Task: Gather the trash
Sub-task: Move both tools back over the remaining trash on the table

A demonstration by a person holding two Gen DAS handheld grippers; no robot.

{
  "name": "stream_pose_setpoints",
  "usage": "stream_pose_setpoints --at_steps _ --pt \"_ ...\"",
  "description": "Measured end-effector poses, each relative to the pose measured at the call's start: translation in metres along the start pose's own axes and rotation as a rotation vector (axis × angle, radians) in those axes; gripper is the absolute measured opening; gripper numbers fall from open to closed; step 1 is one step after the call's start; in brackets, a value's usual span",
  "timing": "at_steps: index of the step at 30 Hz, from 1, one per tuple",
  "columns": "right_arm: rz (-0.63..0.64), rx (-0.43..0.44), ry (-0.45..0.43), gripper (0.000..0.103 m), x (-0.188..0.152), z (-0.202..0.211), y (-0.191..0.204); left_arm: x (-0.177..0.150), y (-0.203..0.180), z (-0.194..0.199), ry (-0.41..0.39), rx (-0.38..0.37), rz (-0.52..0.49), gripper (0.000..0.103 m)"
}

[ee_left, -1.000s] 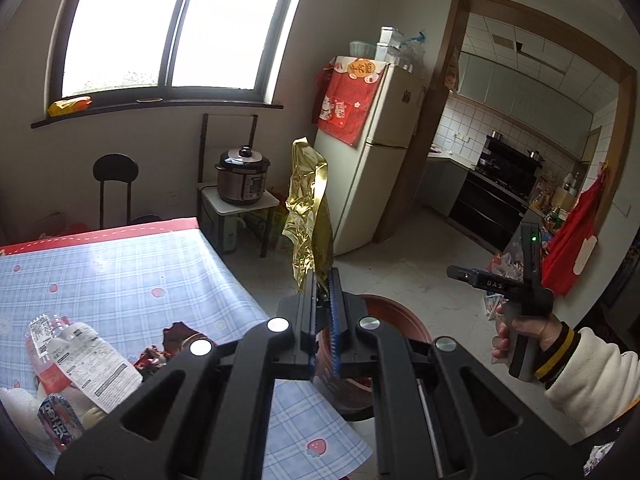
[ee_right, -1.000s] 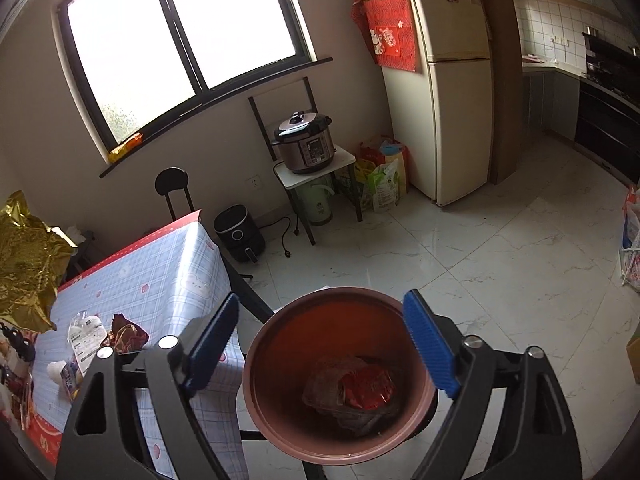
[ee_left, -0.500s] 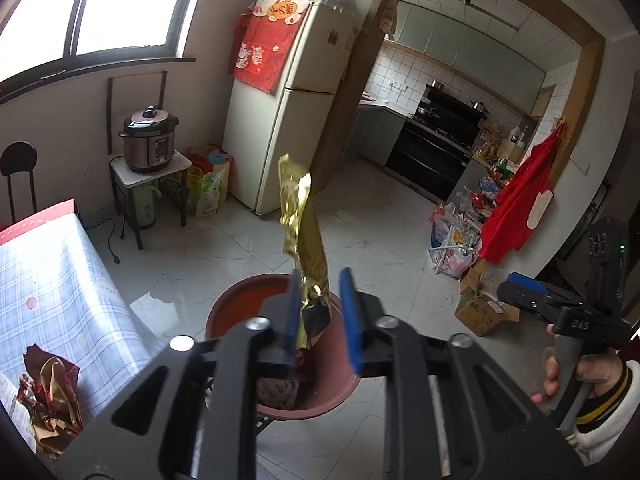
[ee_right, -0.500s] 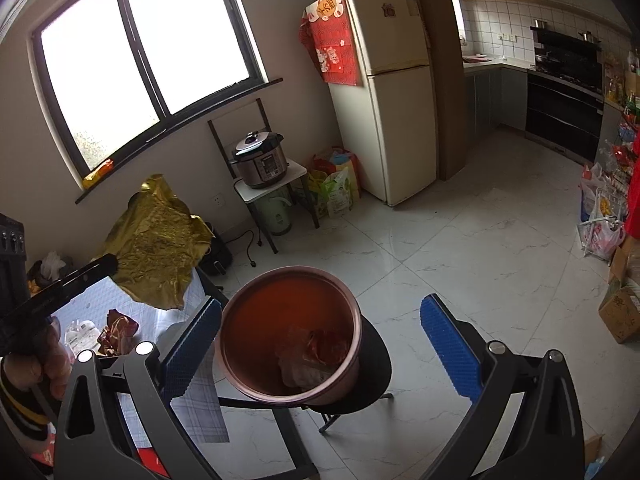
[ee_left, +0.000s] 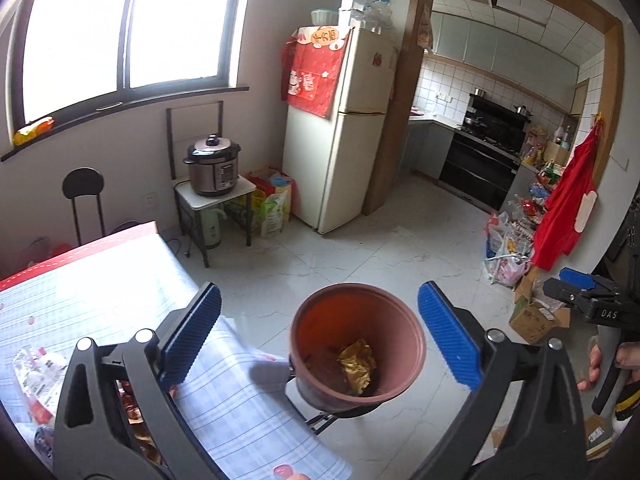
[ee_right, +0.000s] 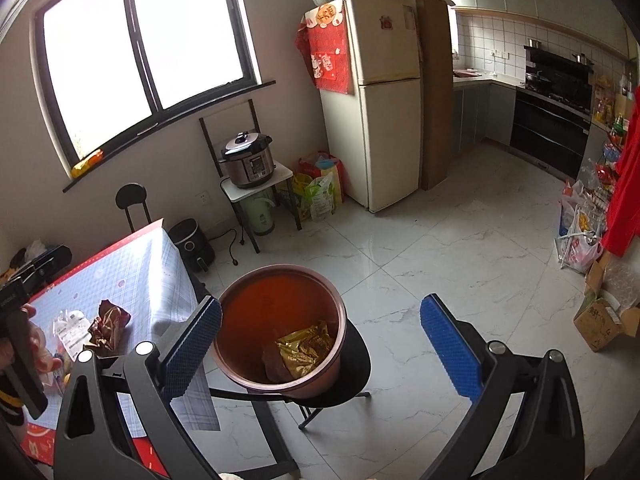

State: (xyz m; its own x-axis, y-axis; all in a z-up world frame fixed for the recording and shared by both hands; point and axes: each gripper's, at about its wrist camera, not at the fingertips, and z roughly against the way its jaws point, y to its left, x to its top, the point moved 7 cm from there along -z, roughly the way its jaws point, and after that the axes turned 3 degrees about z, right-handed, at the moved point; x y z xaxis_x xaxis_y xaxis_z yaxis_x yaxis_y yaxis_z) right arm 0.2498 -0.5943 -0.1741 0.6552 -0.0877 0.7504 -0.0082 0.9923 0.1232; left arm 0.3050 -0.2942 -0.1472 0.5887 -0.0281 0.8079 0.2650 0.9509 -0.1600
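A table [ee_right: 132, 268] with a blue checked cloth carries crumpled wrappers [ee_right: 108, 322] at its 7 o'clock corner; a black stool [ee_right: 352, 368] bears the brown bin [ee_right: 280, 320].

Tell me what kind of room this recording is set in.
Most likely a home dining area opening onto a kitchen: a fridge by the doorway, a stove with tiled walls beyond, a pressure cooker under the window, and a table with a checked cloth.
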Motion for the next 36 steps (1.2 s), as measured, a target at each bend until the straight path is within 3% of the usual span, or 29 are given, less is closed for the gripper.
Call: stream_pose_setpoints --at_steps 13,28,36 --pt "0.074 0.045 0.026 0.098 -0.009 0.01 0.099 -0.02 0.101 0.093 -0.057 0.106 0.064 0.097" --pt "0.139 0.085 0.059 0.098 -0.03 0.024 0.216 -0.067 0.238 0.192 -0.088 0.213 0.2 0.097" --pt "0.206 0.177 0.095 0.098 -0.046 0.006 0.293 -0.109 0.322 0.244 -0.103 0.343 0.307 0.097"
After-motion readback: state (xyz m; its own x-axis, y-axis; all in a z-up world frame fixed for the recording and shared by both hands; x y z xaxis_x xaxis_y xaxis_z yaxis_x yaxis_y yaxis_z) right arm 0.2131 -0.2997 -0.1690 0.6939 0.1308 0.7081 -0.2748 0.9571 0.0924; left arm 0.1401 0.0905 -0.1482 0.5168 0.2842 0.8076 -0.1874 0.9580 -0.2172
